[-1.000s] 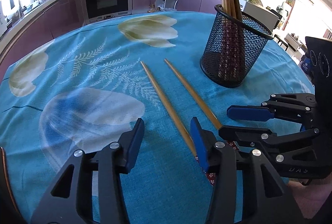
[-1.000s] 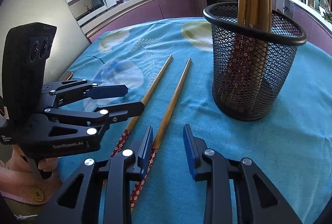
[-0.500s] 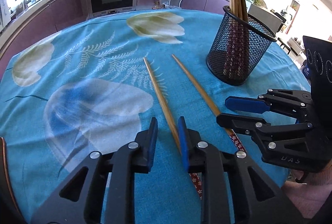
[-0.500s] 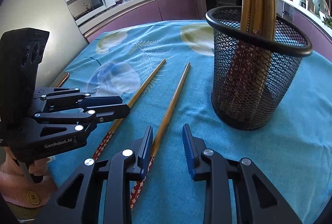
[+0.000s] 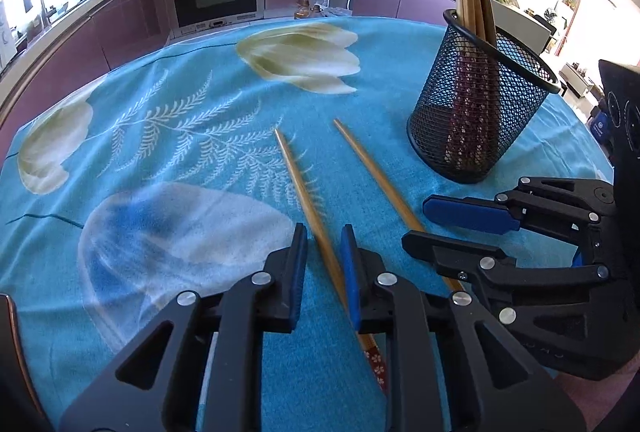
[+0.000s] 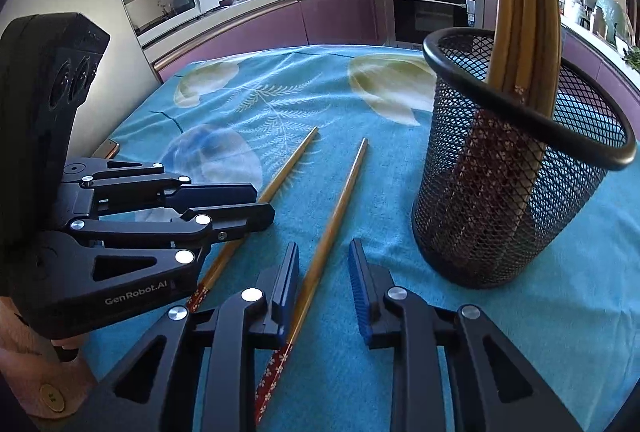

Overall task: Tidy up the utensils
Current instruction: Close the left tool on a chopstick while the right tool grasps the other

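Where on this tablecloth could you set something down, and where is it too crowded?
Free: the cloth left of the left chopstick, over the pale blue print, and the far stretch around the cream flower. Crowded: the near right, where the right chopstick, mesh holder, left gripper and right gripper cluster.

Left gripper (image 5: 323, 246) is low, its 2 fingers narrowed to a slim gap. Right gripper (image 6: 323, 268), just beside it, has fingers parted wider.
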A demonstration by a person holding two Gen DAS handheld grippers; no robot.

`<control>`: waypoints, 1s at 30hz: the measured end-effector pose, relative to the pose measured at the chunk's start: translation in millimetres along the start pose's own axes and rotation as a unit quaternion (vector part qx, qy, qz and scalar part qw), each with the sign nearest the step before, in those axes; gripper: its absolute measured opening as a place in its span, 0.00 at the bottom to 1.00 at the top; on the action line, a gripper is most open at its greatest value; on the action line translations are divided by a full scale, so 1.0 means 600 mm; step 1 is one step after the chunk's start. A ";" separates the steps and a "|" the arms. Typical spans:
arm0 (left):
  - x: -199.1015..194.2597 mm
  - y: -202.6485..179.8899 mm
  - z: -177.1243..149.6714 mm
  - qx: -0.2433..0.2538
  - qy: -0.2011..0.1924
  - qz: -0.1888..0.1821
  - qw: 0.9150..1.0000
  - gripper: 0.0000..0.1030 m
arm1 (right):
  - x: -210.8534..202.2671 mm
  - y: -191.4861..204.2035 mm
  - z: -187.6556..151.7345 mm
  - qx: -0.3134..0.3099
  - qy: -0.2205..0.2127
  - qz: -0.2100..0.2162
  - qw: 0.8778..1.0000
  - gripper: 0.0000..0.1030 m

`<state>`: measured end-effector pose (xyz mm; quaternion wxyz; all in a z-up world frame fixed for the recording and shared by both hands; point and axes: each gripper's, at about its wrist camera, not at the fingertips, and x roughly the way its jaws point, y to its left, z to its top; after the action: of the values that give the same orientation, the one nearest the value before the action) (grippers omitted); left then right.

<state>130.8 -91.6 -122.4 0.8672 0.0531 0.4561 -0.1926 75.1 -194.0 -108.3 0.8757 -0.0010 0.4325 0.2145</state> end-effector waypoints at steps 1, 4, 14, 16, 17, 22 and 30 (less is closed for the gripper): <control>0.000 0.000 -0.001 -0.001 -0.001 0.001 1.000 0.14 | 0.000 -0.002 0.000 0.003 0.000 0.002 1.000 0.18; 0.000 0.000 -0.003 -0.009 -0.003 -0.001 1.000 0.12 | 0.001 -0.006 0.000 0.013 0.000 0.011 1.000 0.10; -0.011 0.005 -0.014 -0.034 -0.007 -0.012 0.999 0.07 | -0.016 -0.023 -0.008 0.057 -0.018 0.032 0.998 0.06; -0.013 0.004 -0.016 -0.035 -0.006 -0.012 0.999 0.07 | -0.022 -0.022 -0.008 0.057 -0.021 0.040 0.997 0.06; -0.014 0.003 -0.016 -0.034 -0.007 -0.013 0.999 0.07 | -0.024 -0.019 -0.008 0.053 -0.021 0.045 0.997 0.06; -0.025 -0.005 -0.019 -0.023 -0.011 -0.015 1.000 0.07 | -0.017 -0.004 -0.008 0.034 -0.009 0.052 0.998 0.06; -0.011 -0.014 -0.019 -0.001 0.004 -0.003 1.000 0.08 | -0.004 0.001 -0.010 0.023 0.010 0.041 0.999 0.07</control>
<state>115.4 -94.5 -122.8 0.8648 0.0519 0.4599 -0.1946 69.5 -195.6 -110.2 0.8618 0.0350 0.4455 0.2402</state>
